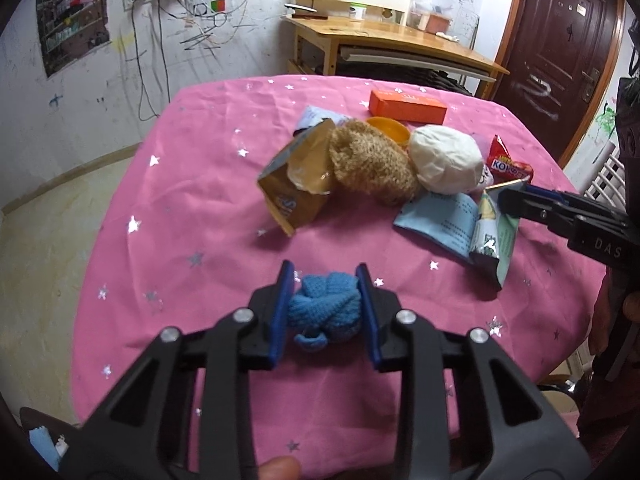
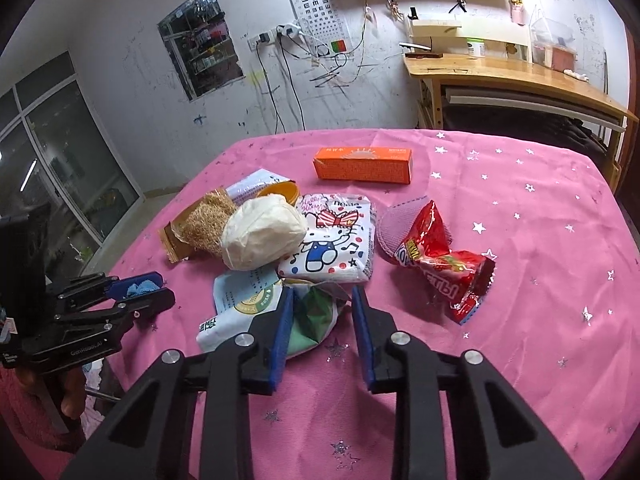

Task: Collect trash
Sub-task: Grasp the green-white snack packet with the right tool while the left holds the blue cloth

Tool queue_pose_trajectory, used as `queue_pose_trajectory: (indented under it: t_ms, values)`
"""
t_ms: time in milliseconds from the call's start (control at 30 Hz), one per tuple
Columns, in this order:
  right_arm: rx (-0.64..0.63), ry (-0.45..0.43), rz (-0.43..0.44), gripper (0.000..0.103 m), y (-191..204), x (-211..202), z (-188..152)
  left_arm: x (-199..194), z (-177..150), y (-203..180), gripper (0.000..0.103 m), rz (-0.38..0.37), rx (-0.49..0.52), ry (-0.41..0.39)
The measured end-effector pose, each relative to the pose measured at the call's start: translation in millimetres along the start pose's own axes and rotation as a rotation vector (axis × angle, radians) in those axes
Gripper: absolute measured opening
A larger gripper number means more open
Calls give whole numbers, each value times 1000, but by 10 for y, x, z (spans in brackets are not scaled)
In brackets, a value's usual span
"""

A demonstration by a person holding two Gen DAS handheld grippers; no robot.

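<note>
Left gripper (image 1: pixel 325 308): closed on a blue knitted ball (image 1: pixel 325 310), both pads pressing its sides, near the front edge of the pink tablecloth (image 1: pixel 192 184).
Right gripper (image 2: pixel 322 334): jaws narrow, around the crumpled end of a green and white wrapper (image 2: pixel 240 308); whether both pads press it, I cannot tell.
Trash pile: at the middle of the table; torn brown carton (image 1: pixel 296 184), white paper ball (image 2: pixel 262 234), red snack bag (image 2: pixel 444 264).
Orange box (image 2: pixel 364 164): towards the far edge, apart from the pile.
</note>
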State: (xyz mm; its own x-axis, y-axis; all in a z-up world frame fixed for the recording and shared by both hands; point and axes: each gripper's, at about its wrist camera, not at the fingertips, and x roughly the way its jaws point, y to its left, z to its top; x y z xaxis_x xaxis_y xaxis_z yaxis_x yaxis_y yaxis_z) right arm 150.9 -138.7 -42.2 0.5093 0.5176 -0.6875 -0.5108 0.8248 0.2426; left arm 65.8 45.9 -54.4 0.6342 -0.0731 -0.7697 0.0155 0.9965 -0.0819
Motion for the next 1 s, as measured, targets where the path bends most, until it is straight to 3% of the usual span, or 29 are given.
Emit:
queue_pose_trajectory:
  t_ms: [667, 1000]
  values:
    - [19, -145, 0, 20, -101, -564, 76, -343, 238, -154, 29, 15, 7, -85]
    - [89, -239, -46, 19, -524, -999, 48, -325, 416, -532, 29, -17, 55, -89]
